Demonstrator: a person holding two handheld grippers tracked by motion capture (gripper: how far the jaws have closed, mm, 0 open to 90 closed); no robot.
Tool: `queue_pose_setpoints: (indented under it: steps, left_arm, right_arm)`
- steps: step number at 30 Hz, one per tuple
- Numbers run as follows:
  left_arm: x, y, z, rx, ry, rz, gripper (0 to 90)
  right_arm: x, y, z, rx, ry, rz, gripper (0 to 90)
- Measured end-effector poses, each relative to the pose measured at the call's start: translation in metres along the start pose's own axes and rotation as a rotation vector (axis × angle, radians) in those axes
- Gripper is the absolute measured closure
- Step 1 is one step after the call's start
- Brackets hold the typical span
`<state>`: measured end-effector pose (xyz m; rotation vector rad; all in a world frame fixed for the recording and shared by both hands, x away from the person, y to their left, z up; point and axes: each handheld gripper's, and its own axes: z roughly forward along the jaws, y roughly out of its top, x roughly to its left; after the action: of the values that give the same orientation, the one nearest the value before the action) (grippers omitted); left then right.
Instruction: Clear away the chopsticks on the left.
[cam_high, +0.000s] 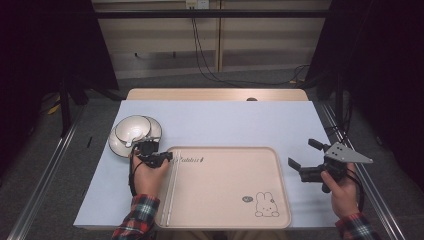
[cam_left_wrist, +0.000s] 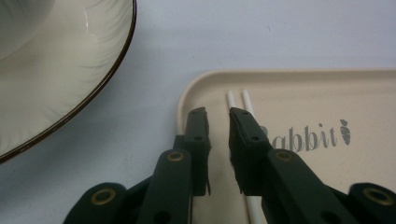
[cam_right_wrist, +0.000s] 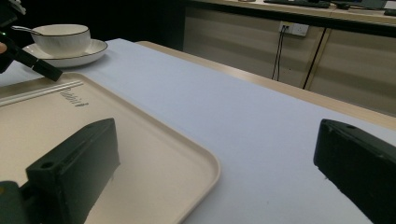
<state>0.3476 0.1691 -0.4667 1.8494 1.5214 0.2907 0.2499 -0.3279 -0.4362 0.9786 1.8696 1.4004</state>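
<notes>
Chopsticks (cam_high: 171, 186): pair of thin white sticks, side by side, flat in the tray (cam_high: 280, 165) along its left rim. Long axis near-to-far in the high view, far tips by the tray's far left corner, near the grey "Rabbit" print. Straight, plain, smooth; in the left gripper view (cam_left_wrist: 236, 98) tips level and just apart.

Left gripper (cam_high: 167, 156): held in the left hand (cam_high: 146, 175) at the tray's far left corner, plaid sleeve behind, pointing right and slightly away. Fingers (cam_left_wrist: 198, 135) low over the chopsticks' far end, narrowly parted with a slim gap, nothing pinched; one stick passing under the right finger. Contact with sticks: cannot tell.

Right gripper (cam_high: 302, 154): held in the right hand (cam_high: 344, 192) right of the tray above the table (cam_high: 225, 125), pointing left and away. Fingers (cam_right_wrist: 74, 172) spread wide, empty.

Bowl (cam_high: 131, 127) on saucer (cam_high: 117, 145) just beyond the left gripper, white with dark rim, spoon handle resting in bowl.
</notes>
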Motion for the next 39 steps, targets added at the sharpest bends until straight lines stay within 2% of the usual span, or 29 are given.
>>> queue_pose_setpoints:
  steps: [1, 3, 5, 8, 11, 18, 20, 23, 27, 30, 36, 39]
  left_arm:
    - [0.000, 0.001, -0.001, -0.006, 0.005, 0.011, 76.2]
    - [0.000, 0.002, -0.003, -0.020, -0.002, 0.000, 74.0]
    - [0.001, 0.004, -0.006, -0.038, -0.023, -0.003, 71.5]
    - [0.000, 0.008, -0.011, -0.059, -0.032, 0.021, 67.1]
    - [-0.001, 0.012, -0.016, -0.108, -0.029, 0.049, 57.5]
    - [-0.004, 0.024, -0.026, -0.151, -0.028, 0.070, 41.0]
    - [-0.004, 0.028, -0.029, -0.157, -0.028, 0.079, 37.1]
    - [-0.003, 0.032, -0.031, -0.163, -0.033, 0.070, 31.7]
    - [-0.002, 0.037, -0.034, -0.163, -0.034, 0.091, 25.5]
    - [-0.001, 0.040, -0.036, -0.160, -0.060, 0.101, 21.7]
    - [0.006, 0.045, -0.042, -0.145, -0.071, 0.104, 16.8]
    - [0.009, 0.047, -0.045, -0.139, -0.075, 0.119, 15.7]
  right_arm:
    - [0.000, 0.000, 0.000, 0.000, -0.003, -0.001, 0.0]
    - [0.000, 0.000, 0.000, 0.000, -0.001, -0.002, 0.0]
    - [0.000, 0.000, 0.000, 0.001, -0.002, -0.003, 0.0]
    - [-0.001, 0.000, 0.000, 0.003, -0.001, -0.003, 0.0]
    - [0.000, -0.001, 0.001, 0.009, -0.008, -0.012, 0.0]
    - [-0.001, -0.001, 0.002, 0.010, -0.008, -0.010, 0.0]
    - [-0.001, -0.001, 0.001, 0.002, -0.008, -0.009, 0.0]
    - [-0.002, -0.001, 0.000, 0.004, -0.007, -0.007, 0.0]
    - [-0.001, -0.001, -0.001, 0.006, -0.009, -0.009, 0.0]
    - [-0.001, 0.000, -0.002, 0.002, -0.012, -0.012, 0.0]
    - [0.000, 0.000, -0.001, 0.004, -0.009, -0.015, 0.0]
    - [0.000, 0.000, -0.002, 0.005, -0.014, -0.016, 0.0]
